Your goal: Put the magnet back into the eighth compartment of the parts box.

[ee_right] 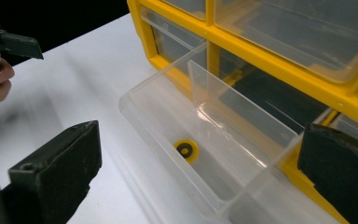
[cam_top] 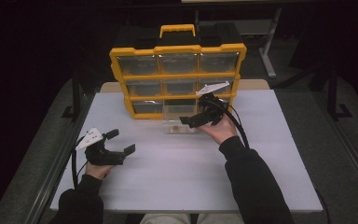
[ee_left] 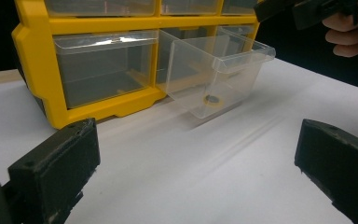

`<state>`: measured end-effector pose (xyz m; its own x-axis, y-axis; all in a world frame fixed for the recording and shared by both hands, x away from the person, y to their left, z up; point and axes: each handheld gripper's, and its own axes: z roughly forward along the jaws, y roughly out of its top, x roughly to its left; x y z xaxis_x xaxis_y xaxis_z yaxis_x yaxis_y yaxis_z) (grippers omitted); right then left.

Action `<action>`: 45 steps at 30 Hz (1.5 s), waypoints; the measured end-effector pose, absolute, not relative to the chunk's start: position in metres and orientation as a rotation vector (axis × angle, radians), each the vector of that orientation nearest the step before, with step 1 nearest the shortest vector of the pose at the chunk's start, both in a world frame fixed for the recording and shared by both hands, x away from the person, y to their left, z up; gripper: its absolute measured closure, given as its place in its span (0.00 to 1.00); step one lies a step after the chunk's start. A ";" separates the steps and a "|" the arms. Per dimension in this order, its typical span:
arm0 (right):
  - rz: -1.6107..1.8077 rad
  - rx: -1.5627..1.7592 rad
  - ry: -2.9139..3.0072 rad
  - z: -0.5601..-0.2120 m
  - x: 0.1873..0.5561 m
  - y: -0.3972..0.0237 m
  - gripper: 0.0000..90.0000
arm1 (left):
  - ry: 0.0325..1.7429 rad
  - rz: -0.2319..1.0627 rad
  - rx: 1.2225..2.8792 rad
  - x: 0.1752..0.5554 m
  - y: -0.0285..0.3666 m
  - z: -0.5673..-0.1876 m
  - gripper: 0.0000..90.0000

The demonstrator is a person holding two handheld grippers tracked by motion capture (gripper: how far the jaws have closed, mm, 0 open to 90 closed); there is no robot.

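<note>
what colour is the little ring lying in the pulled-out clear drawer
Yellow with a black centre, clearest in the right gripper view.

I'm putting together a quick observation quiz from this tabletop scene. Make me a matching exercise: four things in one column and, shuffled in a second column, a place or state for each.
Things:
1. clear drawer
2. small yellow and black ring
3. left gripper
4. right gripper

Place or state:
A. lying on the bottom of the clear drawer
B. pulled out of the yellow organizer's bottom row, resting on the table
C. open, low over the table's left part, away from the organizer
D. open, above the pulled-out drawer

Pairs: 1-B, 2-A, 3-C, 4-D
</note>
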<state>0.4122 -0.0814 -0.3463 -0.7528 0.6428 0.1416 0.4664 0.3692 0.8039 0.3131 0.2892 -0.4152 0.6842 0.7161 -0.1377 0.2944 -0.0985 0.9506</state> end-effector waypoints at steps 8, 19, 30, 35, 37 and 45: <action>1.334 1.013 2.410 -0.352 0.405 -0.094 0.00 | 0.821 0.432 1.689 0.313 0.288 -0.416 0.00; 1.373 1.000 2.373 -0.356 0.390 -0.110 0.00 | 0.826 0.435 1.692 0.313 0.288 -0.416 0.00; 1.411 1.028 2.351 -0.369 0.384 -0.126 0.00 | 0.827 0.435 1.690 0.314 0.288 -0.416 0.00; 1.394 1.040 2.346 -0.375 0.380 -0.131 0.00 | 0.824 0.435 1.693 0.314 0.288 -0.416 0.00; 1.395 1.044 2.348 -0.378 0.379 -0.134 0.00 | 0.825 0.435 1.693 0.314 0.288 -0.416 0.00; 1.406 1.076 2.332 -0.388 0.373 -0.146 0.00 | 0.825 0.434 1.694 0.314 0.288 -0.416 0.00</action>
